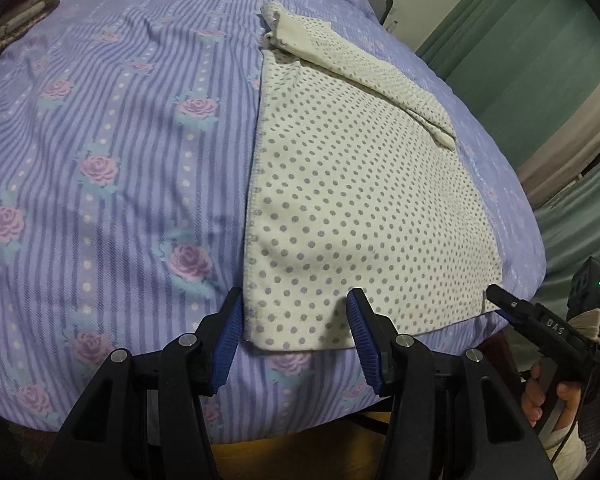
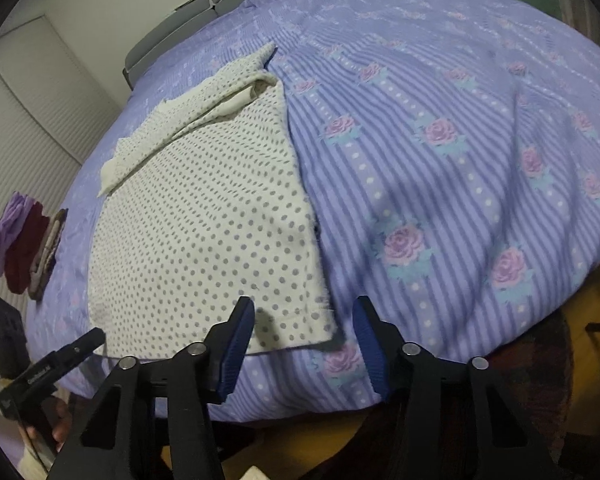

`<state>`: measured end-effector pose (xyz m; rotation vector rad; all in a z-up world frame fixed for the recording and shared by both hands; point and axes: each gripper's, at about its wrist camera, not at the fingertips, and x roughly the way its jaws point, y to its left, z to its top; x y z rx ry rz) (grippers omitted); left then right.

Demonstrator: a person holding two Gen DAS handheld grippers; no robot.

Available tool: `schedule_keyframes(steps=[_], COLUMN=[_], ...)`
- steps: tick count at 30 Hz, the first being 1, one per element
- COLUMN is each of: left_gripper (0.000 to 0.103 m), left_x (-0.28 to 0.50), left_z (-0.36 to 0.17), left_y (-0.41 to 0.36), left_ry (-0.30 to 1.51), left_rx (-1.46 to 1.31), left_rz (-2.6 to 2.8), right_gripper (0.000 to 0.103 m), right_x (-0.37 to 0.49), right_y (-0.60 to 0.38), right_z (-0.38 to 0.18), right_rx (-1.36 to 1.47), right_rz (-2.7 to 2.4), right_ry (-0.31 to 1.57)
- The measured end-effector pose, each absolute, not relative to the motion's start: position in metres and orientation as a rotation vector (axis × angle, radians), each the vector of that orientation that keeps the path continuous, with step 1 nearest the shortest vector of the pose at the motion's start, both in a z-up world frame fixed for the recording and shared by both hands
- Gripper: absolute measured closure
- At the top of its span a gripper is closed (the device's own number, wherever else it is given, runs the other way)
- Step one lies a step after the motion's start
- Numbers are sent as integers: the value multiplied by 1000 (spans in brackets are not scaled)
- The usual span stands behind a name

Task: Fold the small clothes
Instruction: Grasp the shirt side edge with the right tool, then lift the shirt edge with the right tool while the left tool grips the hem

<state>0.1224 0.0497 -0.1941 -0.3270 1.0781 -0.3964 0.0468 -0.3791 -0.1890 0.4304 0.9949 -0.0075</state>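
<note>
A cream garment with grey polka dots (image 1: pixel 352 208) lies flat on the bed, a sleeve folded diagonally across its far part (image 1: pixel 364 68). My left gripper (image 1: pixel 296 340) is open, its blue pads either side of the garment's near left corner, nothing held. In the right wrist view the same garment (image 2: pixel 204 224) lies left of centre. My right gripper (image 2: pixel 304 344) is open around the garment's near right corner. Each gripper shows in the other's view, the right one (image 1: pixel 540 320) and the left one (image 2: pixel 60 360).
The bed has a purple striped cover with roses (image 1: pixel 112 160). A stack of folded clothes, purple, dark red and brown (image 2: pixel 24 244), sits at the bed's left side. Green curtains (image 1: pixel 540 40) hang to the right. The bed's near edge runs just under both grippers.
</note>
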Motion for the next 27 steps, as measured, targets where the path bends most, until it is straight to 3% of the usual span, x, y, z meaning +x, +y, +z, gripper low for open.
schedule_keyframes(steps=[2, 4, 6, 7, 18, 27], left_gripper=[61, 79, 87, 90, 91, 92], left_x=[125, 125, 125, 124, 106, 137], left_z=[-194, -194, -193, -192, -118, -56], left_y=[52, 60, 67, 70, 77, 69], left_ry=[1078, 1080, 1086, 1085, 885, 736], left_rx=[-350, -383, -438, -456, -473, -443], left_rz=[-392, -410, -432, -441, -460, -415], right_gripper=[64, 78, 90, 92, 96, 96], right_x=[50, 51, 50, 48, 35, 51], right_y=[-377, -375, -373, -372, -370, -388], right_z=[-191, -191, -190, -187, -128, -83], right_rx=[429, 428, 426, 421, 475, 578], right_rz=[3, 12, 19, 16, 81, 98], right_ry=[996, 995, 991, 984, 812, 653])
